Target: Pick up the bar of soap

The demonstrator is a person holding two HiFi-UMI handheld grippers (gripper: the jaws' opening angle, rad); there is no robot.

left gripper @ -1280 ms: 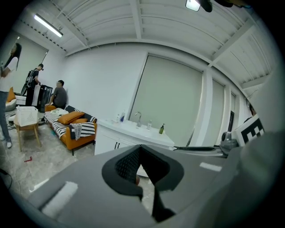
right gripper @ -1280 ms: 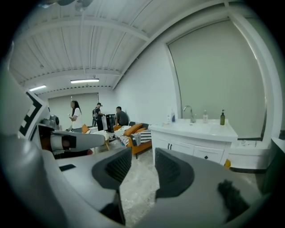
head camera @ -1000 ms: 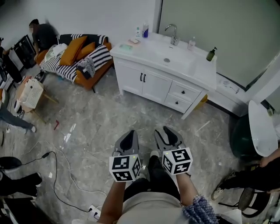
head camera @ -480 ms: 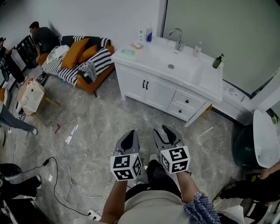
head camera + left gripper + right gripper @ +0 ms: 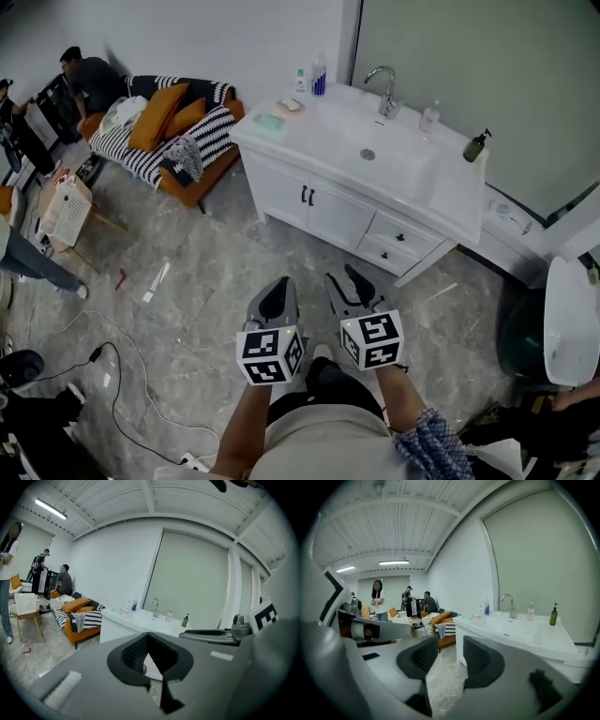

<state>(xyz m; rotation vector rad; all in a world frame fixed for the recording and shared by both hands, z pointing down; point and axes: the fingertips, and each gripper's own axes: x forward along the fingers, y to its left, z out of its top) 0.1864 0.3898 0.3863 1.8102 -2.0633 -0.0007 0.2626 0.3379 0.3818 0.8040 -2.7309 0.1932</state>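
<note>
The fingers of the left gripper are seen closed tip to tip, with nothing caught between them. The fingers of the right gripper are held apart, and only the grey marbled floor is seen through the gap, so nothing is grasped. The two grippers are held side by side above the floor. They are pointed toward a white table with cupboard doors and drawers beneath, and are kept well apart from it.

A sink is set into the table, and a tap is mounted behind it. At the table's left end, what is probably the bar of soap, a small pinkish piece, is seen lying beside a pale green pad. It is placed just in front of a blue bottle and a smaller white one. A clear bottle is stood to the right of the tap, and a green pump bottle at the table's right end.

An orange sofa, covered with a striped blanket and cushions, is placed left of the table against the wall. A black cable is trailed over the floor at the left.
</note>
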